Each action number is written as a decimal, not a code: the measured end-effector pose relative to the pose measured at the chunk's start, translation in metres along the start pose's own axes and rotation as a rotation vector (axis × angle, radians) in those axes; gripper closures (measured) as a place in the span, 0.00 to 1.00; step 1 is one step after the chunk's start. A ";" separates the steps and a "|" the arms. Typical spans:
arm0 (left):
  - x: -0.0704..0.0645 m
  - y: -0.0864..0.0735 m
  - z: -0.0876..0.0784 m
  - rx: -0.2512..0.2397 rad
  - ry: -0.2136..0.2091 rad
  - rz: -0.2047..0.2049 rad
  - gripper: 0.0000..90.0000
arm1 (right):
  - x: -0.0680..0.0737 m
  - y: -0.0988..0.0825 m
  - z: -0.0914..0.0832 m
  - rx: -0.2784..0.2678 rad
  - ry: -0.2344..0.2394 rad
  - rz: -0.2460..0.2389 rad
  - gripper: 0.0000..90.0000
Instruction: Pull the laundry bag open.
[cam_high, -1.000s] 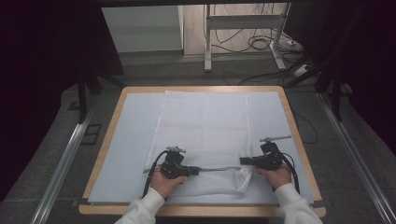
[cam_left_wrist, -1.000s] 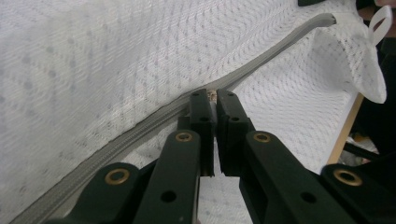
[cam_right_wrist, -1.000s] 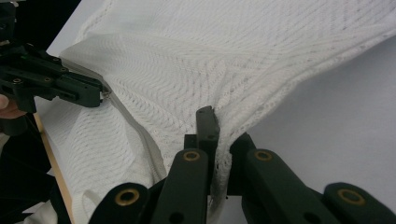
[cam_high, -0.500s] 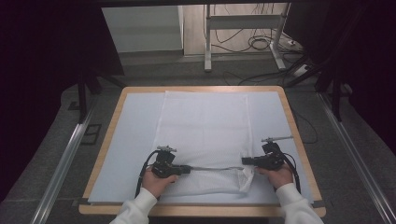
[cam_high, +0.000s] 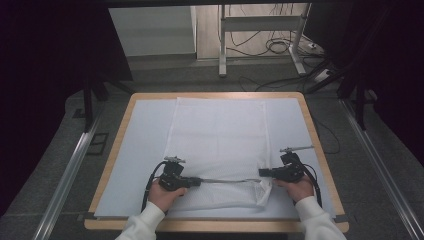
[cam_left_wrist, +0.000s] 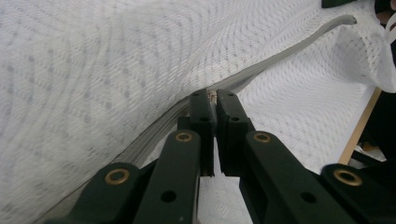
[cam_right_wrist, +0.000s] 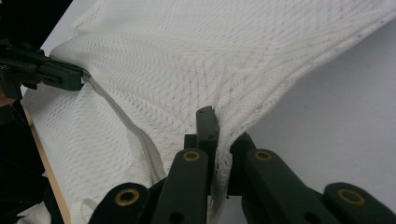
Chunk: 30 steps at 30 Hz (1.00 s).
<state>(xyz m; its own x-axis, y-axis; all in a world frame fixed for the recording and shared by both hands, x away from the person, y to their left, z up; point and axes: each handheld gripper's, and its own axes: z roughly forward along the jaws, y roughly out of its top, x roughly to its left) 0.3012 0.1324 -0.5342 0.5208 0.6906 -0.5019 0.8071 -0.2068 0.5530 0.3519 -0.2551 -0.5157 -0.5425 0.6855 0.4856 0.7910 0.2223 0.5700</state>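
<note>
White mesh laundry bag lies flat on table. Your left hand-held gripper pinches zipper pull; right hand-held gripper clamps bag corner. Mesh soft, light, floppy: grip the seam, keep it taut.

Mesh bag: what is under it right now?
The mesh bag lies on a pale sheet that covers the wooden table. Its weave hides the sheet directly beneath and whatever may be inside.

bare table either side of mesh bag, far edge open
</note>
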 end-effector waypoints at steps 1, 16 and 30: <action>0.000 0.000 -0.001 0.000 0.006 0.003 0.97 | 0.000 0.000 0.000 0.000 -0.001 -0.001 0.97; 0.008 -0.005 -0.013 -0.011 0.013 -0.013 0.96 | 0.000 0.000 0.000 -0.001 0.000 -0.003 0.97; 0.016 -0.006 -0.027 -0.027 0.023 -0.030 0.96 | 0.000 0.000 0.001 -0.003 0.001 -0.007 0.97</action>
<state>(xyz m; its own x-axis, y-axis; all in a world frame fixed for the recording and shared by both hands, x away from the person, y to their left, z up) 0.2972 0.1634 -0.5282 0.4897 0.7120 -0.5031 0.8143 -0.1673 0.5559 0.3521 -0.2543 -0.5163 -0.5485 0.6831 0.4822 0.7864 0.2254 0.5752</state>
